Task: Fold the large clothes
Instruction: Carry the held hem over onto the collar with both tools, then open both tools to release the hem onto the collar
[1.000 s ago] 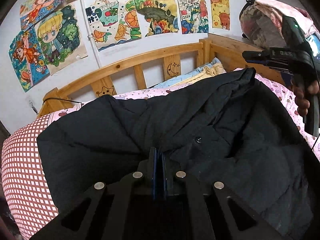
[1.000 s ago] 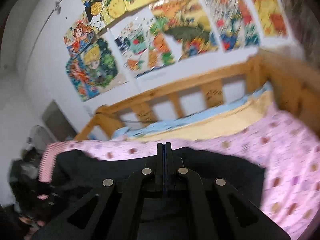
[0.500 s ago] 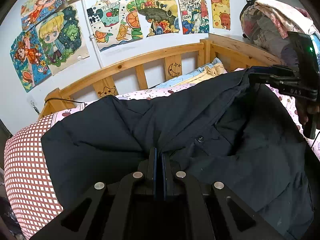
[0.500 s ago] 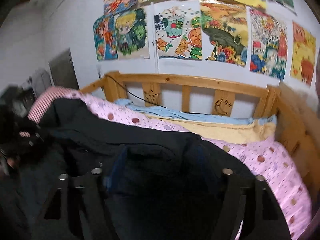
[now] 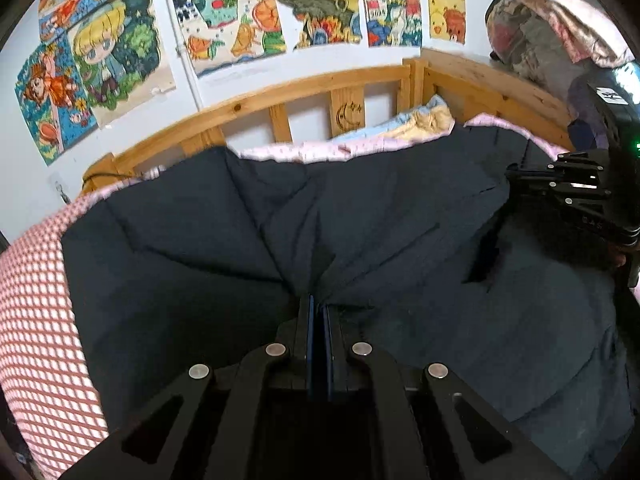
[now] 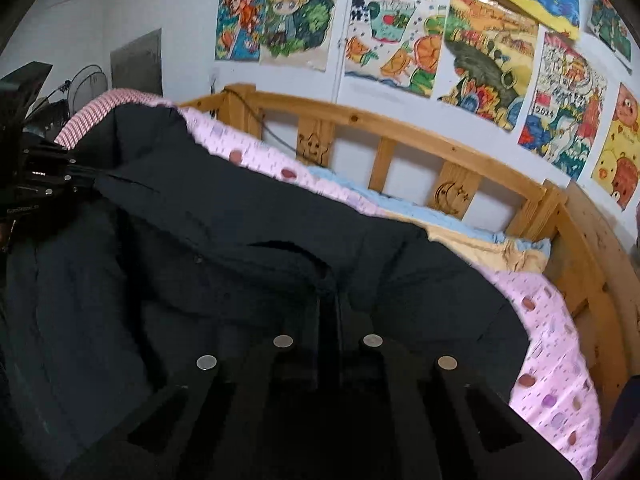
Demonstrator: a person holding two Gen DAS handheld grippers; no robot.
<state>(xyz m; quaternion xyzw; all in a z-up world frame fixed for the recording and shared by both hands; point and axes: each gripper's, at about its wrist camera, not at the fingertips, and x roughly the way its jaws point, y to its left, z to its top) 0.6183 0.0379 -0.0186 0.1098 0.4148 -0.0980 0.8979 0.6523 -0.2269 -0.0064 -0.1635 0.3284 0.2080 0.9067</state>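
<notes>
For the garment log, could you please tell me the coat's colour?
The coat is plain dark navy, almost black; the left wrist view shows it best.

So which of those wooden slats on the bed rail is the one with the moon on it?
Start at the wooden bed rail under the wall drawings. Follow its upright slats towards the corner post. The moon slat is last before that post, carved with a crescent and small stars.

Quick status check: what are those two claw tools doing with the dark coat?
Left gripper shut on big dark padded coat. Right gripper shut on it too. Coat rumpled across pink bedsheet. Nothing blocking.
</notes>
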